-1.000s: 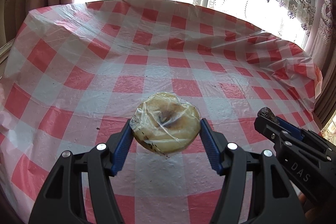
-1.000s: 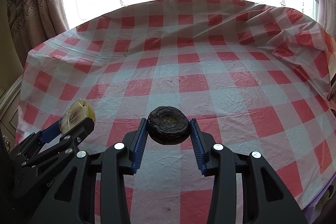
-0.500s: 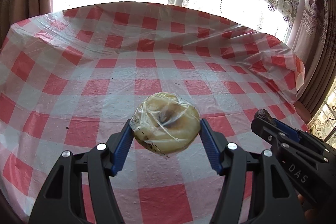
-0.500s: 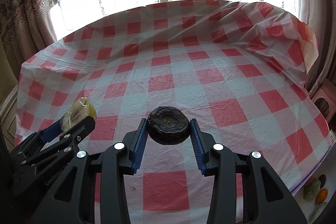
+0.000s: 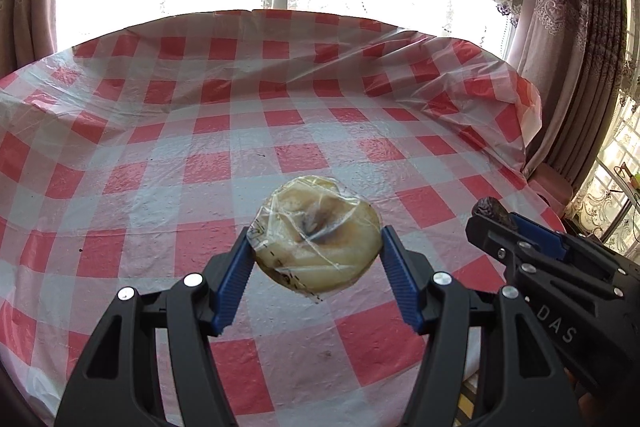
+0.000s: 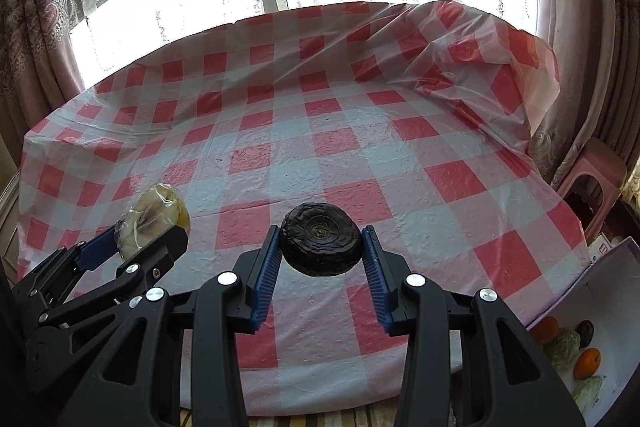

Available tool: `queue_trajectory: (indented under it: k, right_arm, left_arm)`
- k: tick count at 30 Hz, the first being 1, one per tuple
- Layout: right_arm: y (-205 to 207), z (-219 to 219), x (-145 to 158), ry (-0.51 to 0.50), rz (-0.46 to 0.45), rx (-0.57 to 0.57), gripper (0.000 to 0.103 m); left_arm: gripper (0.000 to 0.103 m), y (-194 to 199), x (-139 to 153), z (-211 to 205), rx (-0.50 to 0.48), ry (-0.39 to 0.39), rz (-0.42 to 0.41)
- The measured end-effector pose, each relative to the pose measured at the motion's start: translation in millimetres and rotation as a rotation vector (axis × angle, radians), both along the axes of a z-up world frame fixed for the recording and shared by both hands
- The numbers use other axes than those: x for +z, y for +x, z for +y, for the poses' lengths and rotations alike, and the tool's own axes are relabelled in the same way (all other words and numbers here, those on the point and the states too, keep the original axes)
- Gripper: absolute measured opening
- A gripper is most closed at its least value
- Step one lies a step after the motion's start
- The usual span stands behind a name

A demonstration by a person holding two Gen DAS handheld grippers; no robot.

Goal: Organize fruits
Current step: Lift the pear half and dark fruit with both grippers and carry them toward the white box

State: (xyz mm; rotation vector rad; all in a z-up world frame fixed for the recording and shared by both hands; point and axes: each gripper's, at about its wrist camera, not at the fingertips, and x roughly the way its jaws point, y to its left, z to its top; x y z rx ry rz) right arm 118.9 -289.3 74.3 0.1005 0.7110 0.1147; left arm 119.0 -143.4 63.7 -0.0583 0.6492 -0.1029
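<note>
Both grippers swung rightward, left gripper [image 5: 316,259] clamping wrapped fruit [image 5: 316,251], right gripper [image 6: 322,251] clamping dark fruit [image 6: 321,238]

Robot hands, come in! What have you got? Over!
Left gripper shut on wrapped yellow fruit. Right gripper shut on dark wrinkled fruit. Both above checked tablecloth, nothing blocking.

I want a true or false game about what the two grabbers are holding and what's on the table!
1. The left gripper holds a yellowish fruit wrapped in plastic film. True.
2. The right gripper is empty. False: it is clamped on a dark wrinkled fruit.
3. The tablecloth has red and white checks. True.
4. Both fruits rest on the table. False: both are held above it.
5. A box at lower right holds oranges. True.
</note>
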Motion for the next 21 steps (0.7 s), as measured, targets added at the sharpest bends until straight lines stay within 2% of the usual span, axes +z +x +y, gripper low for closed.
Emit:
queue_trajectory:
  k: [10,21]
  right_arm:
    - [-24,-61,-6,-0.032,0.025,-0.09,0.04]
    - [-60,-156,-23,-0.077,0.09,-0.237,0.04]
  left_arm:
    - [0.063,-6,0,-56,-0.132,0.013,0.011]
    - [0.063,-27,-12,-165,-0.402,0.073,0.031]
